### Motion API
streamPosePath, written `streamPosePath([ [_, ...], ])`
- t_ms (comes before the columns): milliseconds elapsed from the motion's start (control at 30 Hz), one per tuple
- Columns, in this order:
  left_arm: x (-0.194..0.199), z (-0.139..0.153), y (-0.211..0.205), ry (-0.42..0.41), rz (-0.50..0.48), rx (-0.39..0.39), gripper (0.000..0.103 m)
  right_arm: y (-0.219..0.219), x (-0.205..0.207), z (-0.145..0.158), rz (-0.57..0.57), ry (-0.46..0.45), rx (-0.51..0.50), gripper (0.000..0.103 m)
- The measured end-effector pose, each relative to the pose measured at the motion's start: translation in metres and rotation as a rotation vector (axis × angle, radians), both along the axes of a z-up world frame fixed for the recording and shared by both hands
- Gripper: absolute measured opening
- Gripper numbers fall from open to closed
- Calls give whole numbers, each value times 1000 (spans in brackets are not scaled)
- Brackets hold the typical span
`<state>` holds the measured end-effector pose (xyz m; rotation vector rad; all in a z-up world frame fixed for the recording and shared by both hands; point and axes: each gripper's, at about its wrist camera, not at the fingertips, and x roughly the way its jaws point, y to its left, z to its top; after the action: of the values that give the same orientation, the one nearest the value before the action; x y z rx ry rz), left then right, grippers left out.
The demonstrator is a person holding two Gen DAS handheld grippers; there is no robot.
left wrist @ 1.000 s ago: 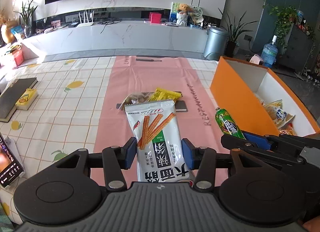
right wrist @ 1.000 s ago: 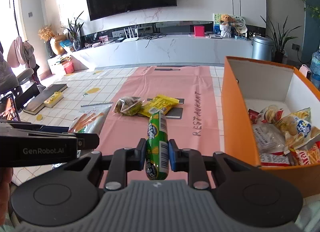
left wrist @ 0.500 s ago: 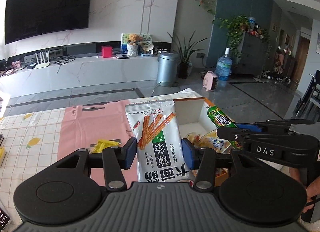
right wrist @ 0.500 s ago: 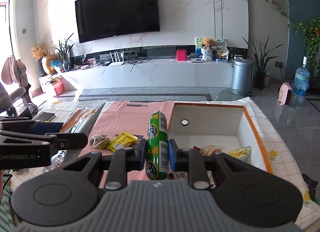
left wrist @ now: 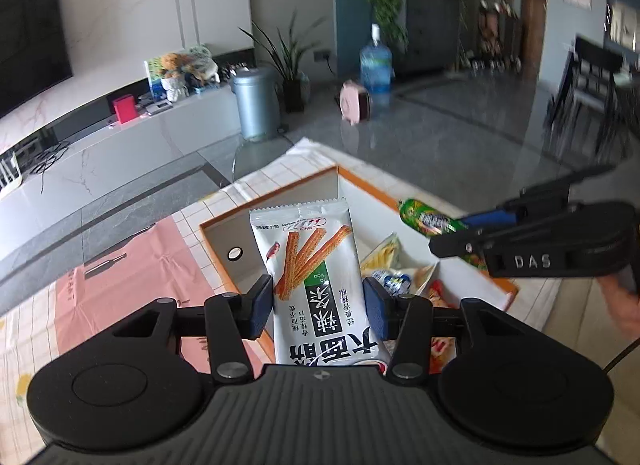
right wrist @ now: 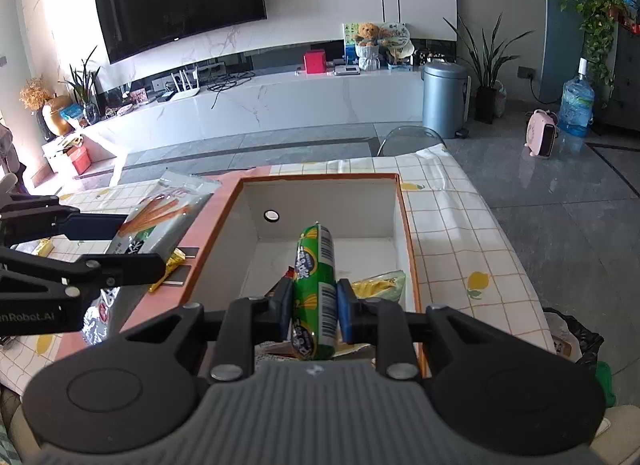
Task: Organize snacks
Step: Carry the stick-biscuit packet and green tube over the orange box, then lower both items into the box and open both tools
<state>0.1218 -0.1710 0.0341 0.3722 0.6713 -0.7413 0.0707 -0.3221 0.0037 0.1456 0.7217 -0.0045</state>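
Observation:
My left gripper (left wrist: 318,305) is shut on a white snack packet (left wrist: 308,265) printed with orange sticks, held upright above the near left part of the orange box (left wrist: 272,195). My right gripper (right wrist: 314,305) is shut on a green sausage stick (right wrist: 316,265), hanging over the box's white inside (right wrist: 320,176). The left wrist view shows the right gripper (left wrist: 476,225) and its sausage (left wrist: 428,219) over the box's right side. The right wrist view shows the left gripper (right wrist: 120,241) with the packet (right wrist: 160,221) just left of the box. Several snack bags (right wrist: 380,283) lie in the box.
The box stands on a checked tablecloth (right wrist: 460,225) near the table's far right corner, beside a pink runner (left wrist: 120,265). A yellow packet (right wrist: 172,265) lies on the runner by the box. A hand (left wrist: 620,305) holds the right gripper. Beyond the edge is grey floor.
Both grippers have swung right and risen from over the pink runner to above the orange box, each still carrying its snack. The left gripper has also rolled.

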Motion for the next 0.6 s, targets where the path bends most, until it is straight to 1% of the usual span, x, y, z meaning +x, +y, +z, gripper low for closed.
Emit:
streamPosePath([
  [67,12,-12,-12,3,-21,55,55,-4,17,-8,17,22,-4,20],
  [133,25,-23,-22,10,-40,92,55,-6,36,-17,32,48,-13,20],
  [267,46,-41,-42,12,-88,172,55,-7,78,-37,77,99,-54,20],
  [400,67,-60,-56,35,-116,263,55,-11,112,-55,119,151,-92,20],
  [467,75,-69,-60,41,-127,298,55,-12,126,-63,139,174,-119,20],
  [600,88,-79,-65,53,-162,340,54,-10,150,-80,193,213,-191,20],
])
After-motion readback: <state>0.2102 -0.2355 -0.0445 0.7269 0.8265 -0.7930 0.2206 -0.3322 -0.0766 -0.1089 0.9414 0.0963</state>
